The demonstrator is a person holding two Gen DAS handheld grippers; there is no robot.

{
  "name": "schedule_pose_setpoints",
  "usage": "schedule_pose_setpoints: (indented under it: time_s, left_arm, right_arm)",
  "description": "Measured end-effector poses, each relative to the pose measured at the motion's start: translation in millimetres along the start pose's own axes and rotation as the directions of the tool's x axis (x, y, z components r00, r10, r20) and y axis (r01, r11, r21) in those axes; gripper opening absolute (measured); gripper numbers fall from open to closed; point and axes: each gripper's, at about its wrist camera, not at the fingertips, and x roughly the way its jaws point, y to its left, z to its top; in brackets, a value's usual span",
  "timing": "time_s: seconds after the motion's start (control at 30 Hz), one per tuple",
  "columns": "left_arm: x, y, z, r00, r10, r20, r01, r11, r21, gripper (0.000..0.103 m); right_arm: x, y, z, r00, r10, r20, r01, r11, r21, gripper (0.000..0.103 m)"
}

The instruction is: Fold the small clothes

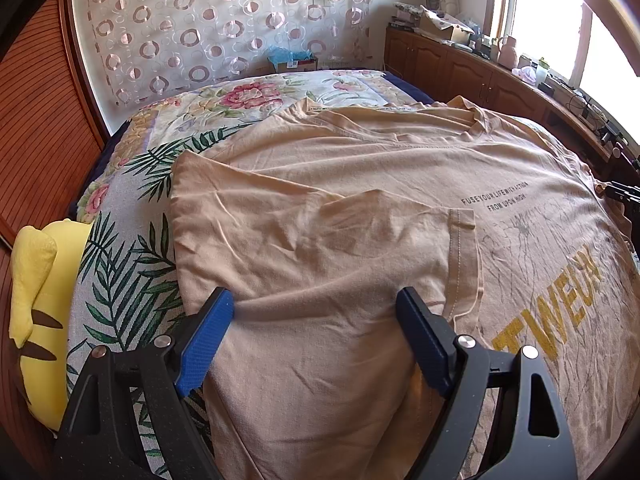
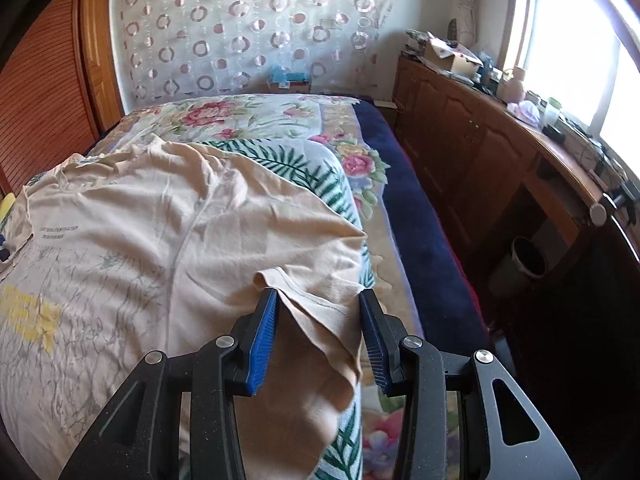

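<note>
A peach T-shirt (image 1: 360, 184) with yellow lettering and a small black print lies spread on the bed. In the left wrist view its left side and sleeve (image 1: 320, 232) are folded in over the body. My left gripper (image 1: 316, 300) stands wide open just above that folded part, with the cloth lying loose between its blue pads. In the right wrist view the same T-shirt (image 2: 140, 220) lies to the left. Its right sleeve edge (image 2: 312, 292) is bunched between the fingers of my right gripper (image 2: 318, 300). That gripper is partly open, and its left pad (image 2: 268, 320) touches the fold.
The bed has a floral and leaf-print cover (image 1: 132, 248) over a dark blue blanket (image 2: 420, 240). A yellow plush toy (image 1: 40, 300) lies at the bed's left edge. A cluttered wooden cabinet (image 2: 480, 152) runs under the window on the right, with a waste bin (image 2: 524, 260) on the floor.
</note>
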Motion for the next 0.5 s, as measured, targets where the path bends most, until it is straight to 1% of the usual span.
schedule_pose_setpoints:
  time_s: [0.17,0.27,0.37,0.43,0.5]
  left_arm:
    - [0.2,0.2,0.0,1.000,0.000,0.000,0.000,1.000,0.000,0.084]
    - [0.2,0.1,-0.1,1.000,0.000,0.000,0.000,1.000,0.000,0.084]
    - [0.1,0.0,-0.2,1.000,0.000,0.001,0.000,1.000,-0.001,0.084]
    - [0.4,0.2,0.0,1.000,0.000,0.000,0.000,1.000,0.000,0.084]
    - [0.4,0.2,-0.2,1.000,0.000,0.000,0.000,1.000,0.000,0.084]
  right_arm:
    - [2.5,7.7,5.7,0.999,0.018,0.027,-0.017,1.000,-0.023,0.043]
    - [13.1,10.8,5.1,1.000,0.025,0.017,-0.024,0.999,-0.049,0.043]
    - [16.9,11.4,4.8,1.000,-0.004,0.009,0.005,0.997,-0.077,0.043]
    - [8.5,9.4,6.0,0.999,-0.034,0.038,0.037,0.996,-0.077,0.043]
    - [3.9,6.9,7.3,0.997,-0.044,0.060,0.048,0.997,-0.061,0.043]
